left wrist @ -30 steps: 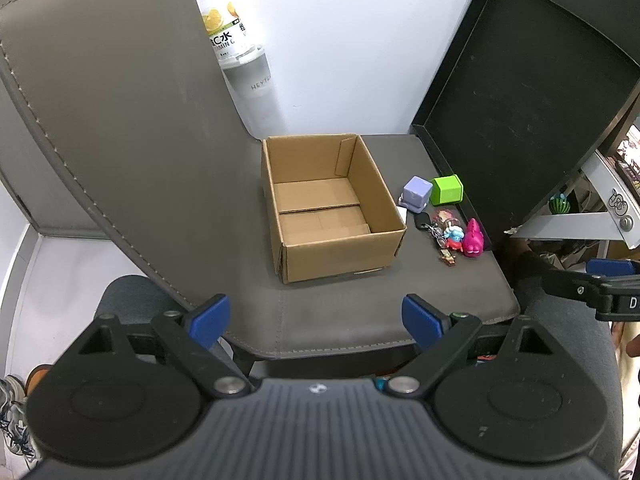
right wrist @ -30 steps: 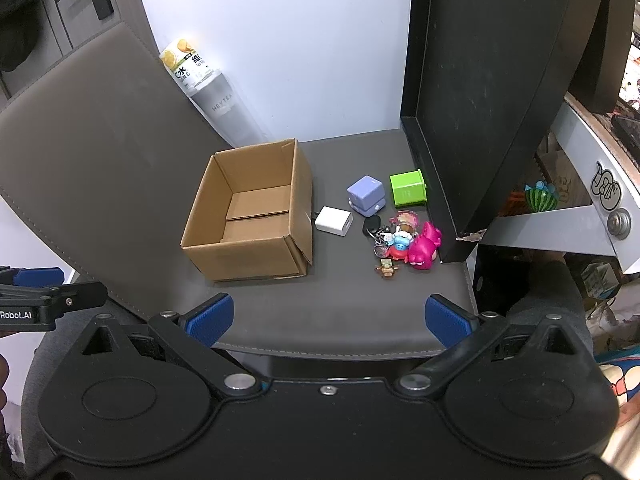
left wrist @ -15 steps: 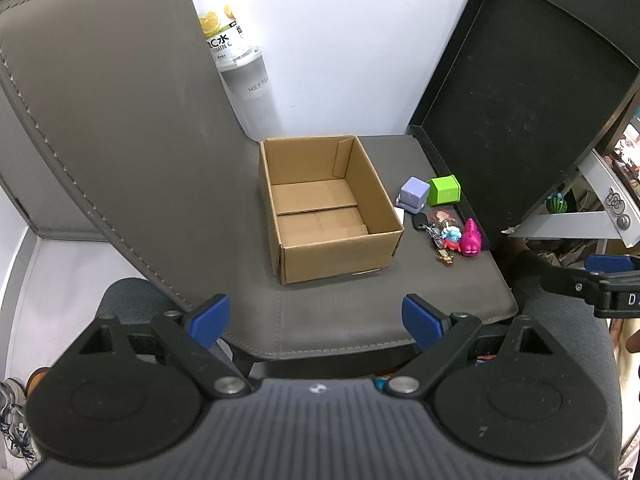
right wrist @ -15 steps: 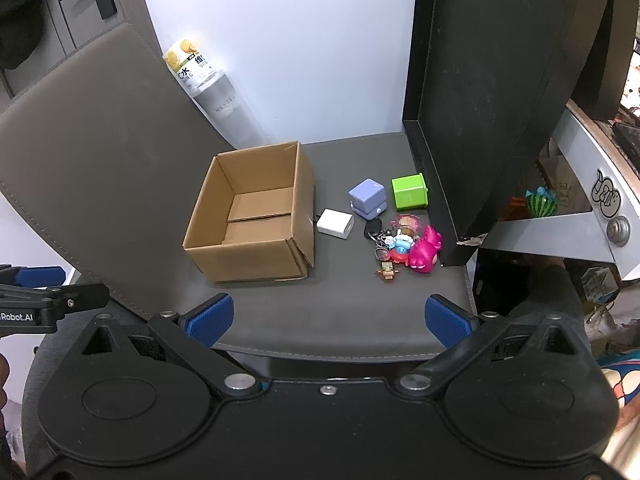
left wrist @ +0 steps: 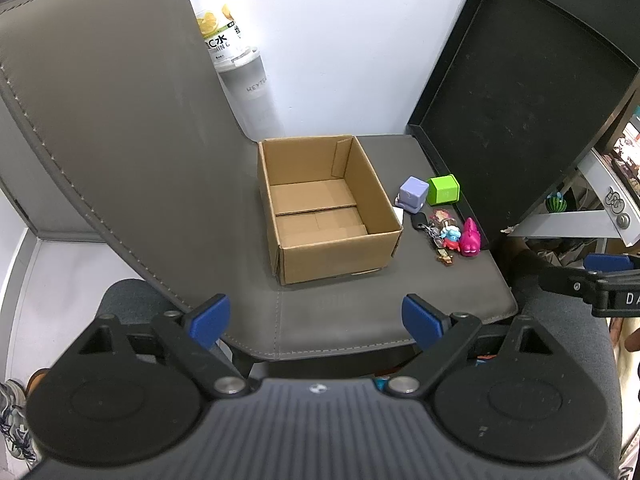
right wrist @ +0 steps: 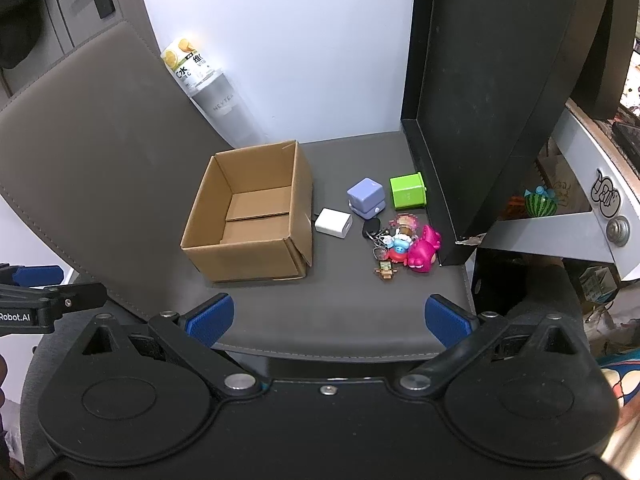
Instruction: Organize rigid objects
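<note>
An open, empty cardboard box (left wrist: 324, 208) (right wrist: 252, 216) sits on a grey leather mat (left wrist: 340, 312) (right wrist: 344, 304). To its right lie a lilac cube (left wrist: 413, 193) (right wrist: 366, 196), a green cube (left wrist: 443, 189) (right wrist: 408, 190), a white charger block (right wrist: 333, 223), a black key fob with keychain charms (right wrist: 384, 240) (left wrist: 438, 232) and a pink dinosaur toy (left wrist: 470, 238) (right wrist: 424, 250). My left gripper (left wrist: 316, 318) and right gripper (right wrist: 328, 318) are both open and empty, held back at the mat's near edge.
A drink bottle (left wrist: 236, 68) (right wrist: 208, 88) leans on the white wall behind the box. A black upright panel (left wrist: 512, 112) (right wrist: 480, 100) borders the mat on the right. A grey shelf with a watermelon toy (right wrist: 540, 204) lies further right.
Both grippers have drawn back and risen slightly, so the box and toys look a little smaller. Nothing on the mat has moved.
</note>
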Tool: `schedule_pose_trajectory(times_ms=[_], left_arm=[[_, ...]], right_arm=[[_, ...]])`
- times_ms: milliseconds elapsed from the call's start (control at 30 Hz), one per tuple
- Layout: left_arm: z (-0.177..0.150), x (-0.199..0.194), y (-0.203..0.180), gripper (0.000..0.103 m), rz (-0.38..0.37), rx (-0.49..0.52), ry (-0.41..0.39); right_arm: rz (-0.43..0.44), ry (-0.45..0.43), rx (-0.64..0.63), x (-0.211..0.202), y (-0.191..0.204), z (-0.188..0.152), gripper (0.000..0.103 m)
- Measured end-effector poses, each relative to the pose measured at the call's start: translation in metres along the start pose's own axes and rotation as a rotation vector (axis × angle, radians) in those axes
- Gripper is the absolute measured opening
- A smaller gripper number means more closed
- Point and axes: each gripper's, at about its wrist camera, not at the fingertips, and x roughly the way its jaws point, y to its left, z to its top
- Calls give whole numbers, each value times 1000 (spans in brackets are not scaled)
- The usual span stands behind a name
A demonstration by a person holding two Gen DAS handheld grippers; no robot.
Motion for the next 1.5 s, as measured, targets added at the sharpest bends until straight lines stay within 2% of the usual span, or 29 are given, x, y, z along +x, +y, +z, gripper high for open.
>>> schedule_pose_trajectory(times_ms=[1500], left_arm=[[2, 2, -4, 92, -7, 13, -1]], right_arm=[[1, -7, 13, -1, -2, 1, 103]])
